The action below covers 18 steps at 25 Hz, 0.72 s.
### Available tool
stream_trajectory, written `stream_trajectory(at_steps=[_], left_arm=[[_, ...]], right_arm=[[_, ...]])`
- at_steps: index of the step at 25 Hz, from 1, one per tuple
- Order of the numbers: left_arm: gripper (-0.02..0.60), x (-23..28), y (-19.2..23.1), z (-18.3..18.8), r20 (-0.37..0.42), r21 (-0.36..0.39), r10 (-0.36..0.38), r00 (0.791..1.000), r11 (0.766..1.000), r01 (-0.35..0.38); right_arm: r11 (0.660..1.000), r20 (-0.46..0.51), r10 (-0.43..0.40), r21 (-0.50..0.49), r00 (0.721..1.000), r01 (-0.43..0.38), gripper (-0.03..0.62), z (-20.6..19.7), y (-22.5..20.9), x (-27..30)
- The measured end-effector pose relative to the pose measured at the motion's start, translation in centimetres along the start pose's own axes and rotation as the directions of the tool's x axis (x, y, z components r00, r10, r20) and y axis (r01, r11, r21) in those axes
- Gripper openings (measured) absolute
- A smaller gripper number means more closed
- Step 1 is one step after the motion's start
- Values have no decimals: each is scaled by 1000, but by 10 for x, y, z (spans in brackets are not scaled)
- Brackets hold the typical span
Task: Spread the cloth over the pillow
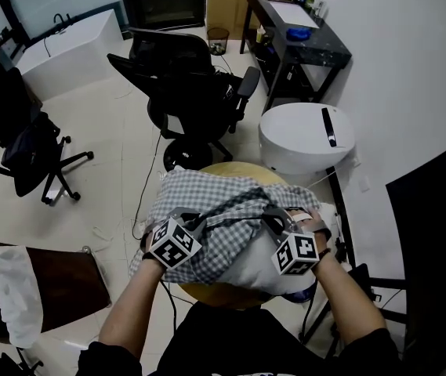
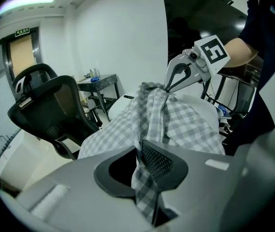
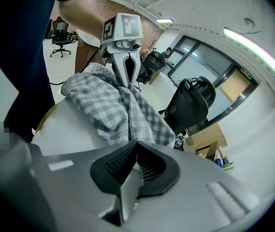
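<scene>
A grey-and-white checked cloth lies bunched over a white pillow on a small round wooden table. My left gripper is at the cloth's near left part and is shut on a gathered fold; in the left gripper view the fold runs between the pads. My right gripper is at the cloth's right side, shut on a ridge of the cloth that runs into its closed tips. The cloth rises to a peak at the right gripper. The pillow lies bare on the right.
A black office chair stands just beyond the table. To its right is a round white bin, and behind that a black desk. Another dark chair is at the left, with a brown seat at the lower left.
</scene>
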<state>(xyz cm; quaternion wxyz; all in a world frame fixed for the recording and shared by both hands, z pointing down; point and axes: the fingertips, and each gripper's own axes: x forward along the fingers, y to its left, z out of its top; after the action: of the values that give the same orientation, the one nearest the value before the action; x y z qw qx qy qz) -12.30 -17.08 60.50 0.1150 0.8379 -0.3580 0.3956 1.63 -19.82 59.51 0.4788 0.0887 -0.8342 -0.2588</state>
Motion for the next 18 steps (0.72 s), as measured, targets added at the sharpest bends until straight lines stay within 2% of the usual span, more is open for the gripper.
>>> stream_trajectory(at_steps=[6, 11, 15, 18], left_arm=[[31, -18, -1, 10, 22, -5, 38, 999, 999, -38], [31, -34, -21, 25, 61, -1, 56, 997, 998, -56], [31, -46, -45, 41, 86, 34, 81, 993, 996, -84], [48, -51, -70, 53, 90, 94, 97, 991, 990, -106]], right_arm=[[998, 67, -56, 42, 996, 53, 9, 16, -11, -37], [993, 109, -102, 78, 989, 94, 8, 14, -4, -84], [988, 123, -131, 98, 984, 119, 9, 2, 13, -124], [982, 117, -151, 135, 982, 135, 8, -15, 30, -152]])
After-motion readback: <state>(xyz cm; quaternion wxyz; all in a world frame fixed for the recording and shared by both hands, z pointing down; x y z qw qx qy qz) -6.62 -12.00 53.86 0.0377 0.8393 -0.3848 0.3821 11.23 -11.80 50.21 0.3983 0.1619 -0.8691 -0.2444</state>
